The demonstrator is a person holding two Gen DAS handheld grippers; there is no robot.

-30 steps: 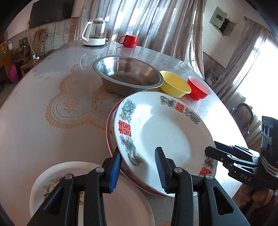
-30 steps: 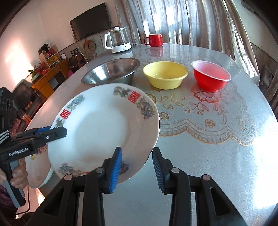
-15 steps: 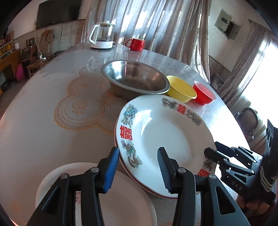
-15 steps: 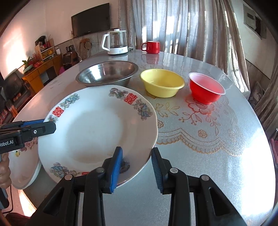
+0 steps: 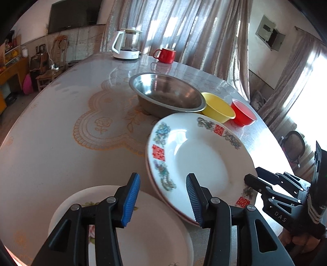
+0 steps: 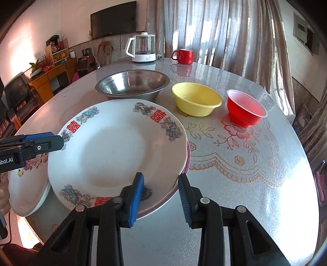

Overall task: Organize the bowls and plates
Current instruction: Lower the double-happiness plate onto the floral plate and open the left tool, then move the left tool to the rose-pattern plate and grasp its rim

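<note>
In the left wrist view, the round table (image 5: 61, 126) carries a glossy cover printed with a gold lace pattern, and curtains (image 5: 184, 30) hang behind its far edge, with a wall-mounted television (image 5: 73, 16) at the upper left. A kettle (image 5: 127, 44) and a red mug (image 5: 165, 55) stand at the far edge; a steel bowl (image 5: 167, 94), a yellow bowl (image 5: 218, 107) and a red bowl (image 5: 243, 115) form a row toward the right edge. The decorated plate (image 5: 196, 161) lies on a red-rimmed plate (image 5: 177, 212) near the near edge, and a floral plate (image 5: 147, 231) sits at the near edge below the left gripper (image 5: 162, 199), whose jaws stand wide and hold nothing. The right gripper (image 5: 265, 182) appears at the right, by the decorated plate's rim; its jaw gap cannot be told from here. In the right wrist view, the right gripper (image 6: 160, 199) is spread wide over the near rim of the decorated plate (image 6: 114, 147), touching nothing; the left gripper (image 6: 55, 141) enters from the left, just over the rim. The floral plate (image 6: 26, 184) overhangs the table's (image 6: 245, 184) near-left edge. A cabinet (image 6: 49, 69) stands along the wall. Compared with one second ago, the decorated plate has gone from tilted and gripped on both sides to lying flat on the red-rimmed plate, and both grippers have released it and opened wider.
</note>
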